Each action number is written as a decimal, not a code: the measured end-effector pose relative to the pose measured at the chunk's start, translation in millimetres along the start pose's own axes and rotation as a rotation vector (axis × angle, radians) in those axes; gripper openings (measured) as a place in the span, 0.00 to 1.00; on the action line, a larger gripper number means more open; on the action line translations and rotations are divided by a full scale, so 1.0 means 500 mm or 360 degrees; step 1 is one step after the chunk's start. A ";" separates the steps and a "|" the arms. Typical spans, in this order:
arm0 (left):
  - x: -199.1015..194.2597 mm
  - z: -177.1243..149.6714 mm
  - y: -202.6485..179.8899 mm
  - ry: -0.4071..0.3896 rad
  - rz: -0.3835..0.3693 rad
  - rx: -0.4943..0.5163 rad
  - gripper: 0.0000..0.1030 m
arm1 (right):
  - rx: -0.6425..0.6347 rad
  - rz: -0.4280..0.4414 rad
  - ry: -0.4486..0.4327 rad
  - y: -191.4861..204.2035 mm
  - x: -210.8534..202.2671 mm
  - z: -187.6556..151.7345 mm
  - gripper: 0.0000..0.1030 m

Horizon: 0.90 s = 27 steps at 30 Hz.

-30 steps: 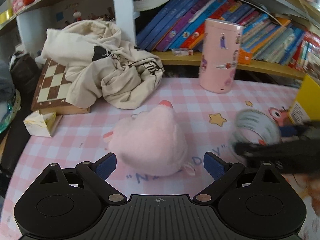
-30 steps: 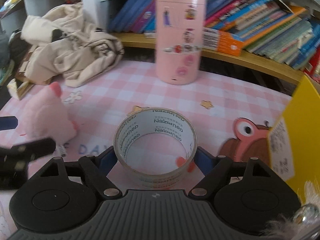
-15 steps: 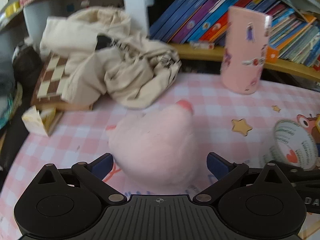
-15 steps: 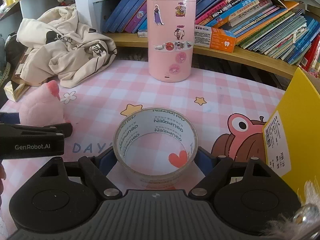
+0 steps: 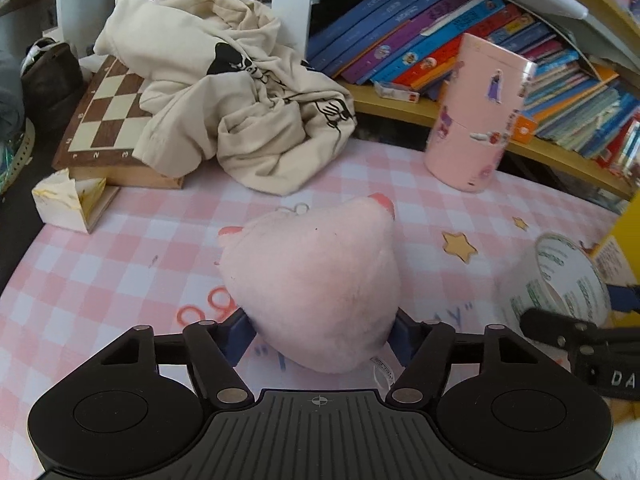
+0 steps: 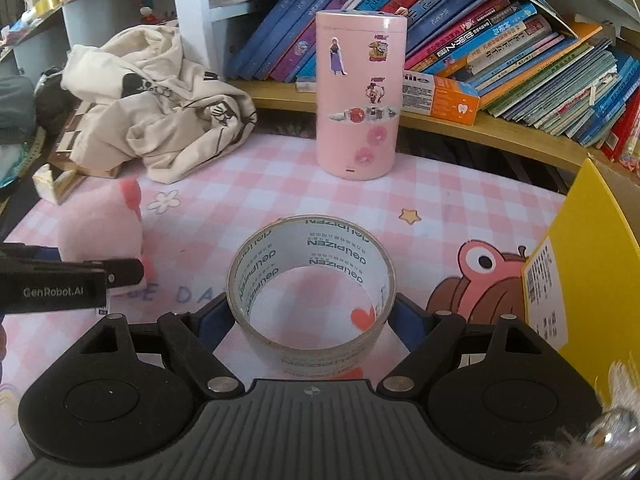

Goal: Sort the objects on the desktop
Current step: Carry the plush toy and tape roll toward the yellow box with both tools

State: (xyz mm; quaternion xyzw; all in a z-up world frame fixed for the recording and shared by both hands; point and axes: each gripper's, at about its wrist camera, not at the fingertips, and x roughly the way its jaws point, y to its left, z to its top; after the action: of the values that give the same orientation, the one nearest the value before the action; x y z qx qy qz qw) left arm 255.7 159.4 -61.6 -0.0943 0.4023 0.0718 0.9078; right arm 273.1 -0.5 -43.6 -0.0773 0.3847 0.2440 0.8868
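Since the earlier frame, the left gripper (image 5: pixel 322 330) had closed in until its blue pads pressed both flanks of the pink plush toy (image 5: pixel 316 284), which sat on the pink checked desk mat (image 5: pixel 120 248). The right gripper (image 6: pixel 311 314) held the roll of clear tape (image 6: pixel 310 284) between its pads, clamped on either side; whether the roll rested on the mat or hung just above it was hard to tell. A pink sticker-covered canister (image 6: pixel 358 96) stood behind, near the beige sweatshirt (image 5: pixel 224 92) draped over a chessboard (image 5: pixel 106 116).

Both wrist cams low, close, facing shelf – sharing pink canister (image 5: pixel 478 116) (image 6: pixel 359 98)
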 end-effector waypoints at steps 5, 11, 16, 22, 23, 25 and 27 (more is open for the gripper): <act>-0.052 -0.026 0.009 0.0006 -0.0095 -0.0024 0.63 | -0.0017 0.0021 0.0023 0.006 -0.040 -0.022 0.79; -0.122 -0.063 0.016 0.0008 -0.0207 -0.0051 0.63 | -0.0055 0.0048 0.0050 0.019 -0.094 -0.058 0.79; -0.174 -0.094 0.016 0.0020 -0.0315 -0.0103 0.62 | -0.0060 0.0062 0.0074 0.029 -0.139 -0.089 0.79; -0.213 -0.140 0.002 0.0083 -0.0442 -0.0164 0.62 | 0.0008 0.0073 0.0114 0.034 -0.188 -0.131 0.79; -0.215 -0.148 -0.003 0.0098 -0.0455 -0.0150 0.62 | 0.0024 0.0075 0.0127 0.037 -0.194 -0.140 0.79; -0.223 -0.158 -0.012 0.0105 -0.0474 -0.0114 0.62 | 0.0042 0.0080 0.0148 0.044 -0.201 -0.152 0.79; -0.236 -0.160 -0.015 0.0073 -0.0488 -0.0087 0.62 | 0.0047 0.0082 0.0159 0.053 -0.209 -0.162 0.79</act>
State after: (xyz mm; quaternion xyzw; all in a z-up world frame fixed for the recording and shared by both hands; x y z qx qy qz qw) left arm 121.1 127.4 -25.9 -0.1809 0.4018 -0.0589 0.8958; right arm 147.0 -42.7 -23.1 -0.0665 0.4339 0.2569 0.8610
